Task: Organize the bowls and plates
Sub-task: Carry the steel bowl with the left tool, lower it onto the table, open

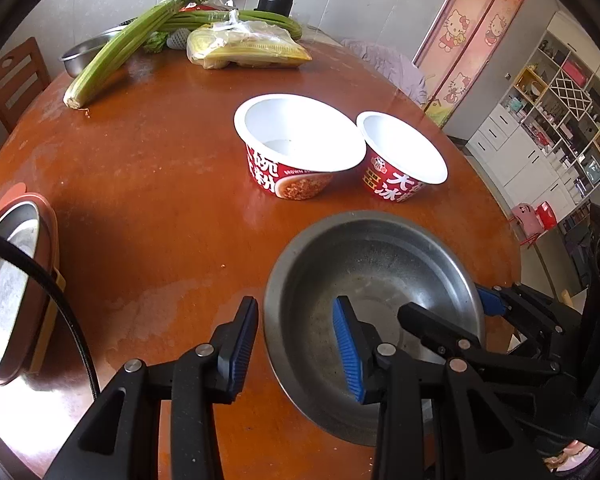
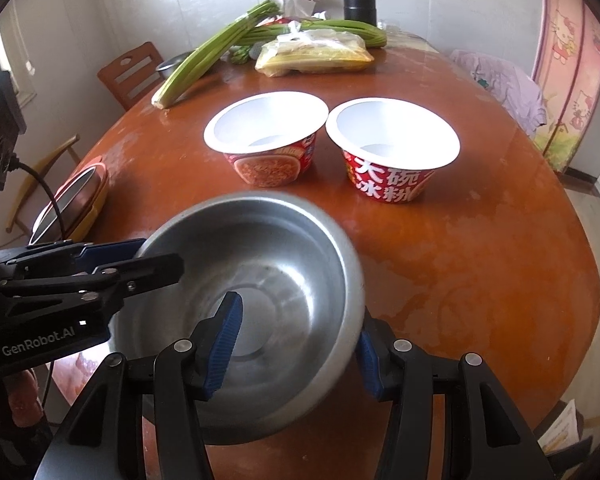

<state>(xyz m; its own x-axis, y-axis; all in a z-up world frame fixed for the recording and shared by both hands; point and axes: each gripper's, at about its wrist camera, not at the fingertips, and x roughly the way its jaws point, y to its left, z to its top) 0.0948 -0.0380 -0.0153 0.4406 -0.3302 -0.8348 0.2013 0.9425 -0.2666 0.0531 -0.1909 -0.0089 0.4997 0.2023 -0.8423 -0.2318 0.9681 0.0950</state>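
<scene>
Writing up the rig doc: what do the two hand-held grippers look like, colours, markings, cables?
Both match: black linkage arms with silver pivot pins and blue ribbed pads. The left hand-held gripper has a black cable running past it; its body reads "GenRobot.AI" in white. The right hand-held gripper shows no marking here.

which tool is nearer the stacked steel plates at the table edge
Left. The left tool straddles the round steel bowl's near-side rim, toward the stacked steel plates; the right tool straddles the far-side rim.

Left claw (image 1: 296, 344) spread wide, fingers apart; right claw (image 2: 296, 344) likewise spread, both angled downward.
</scene>
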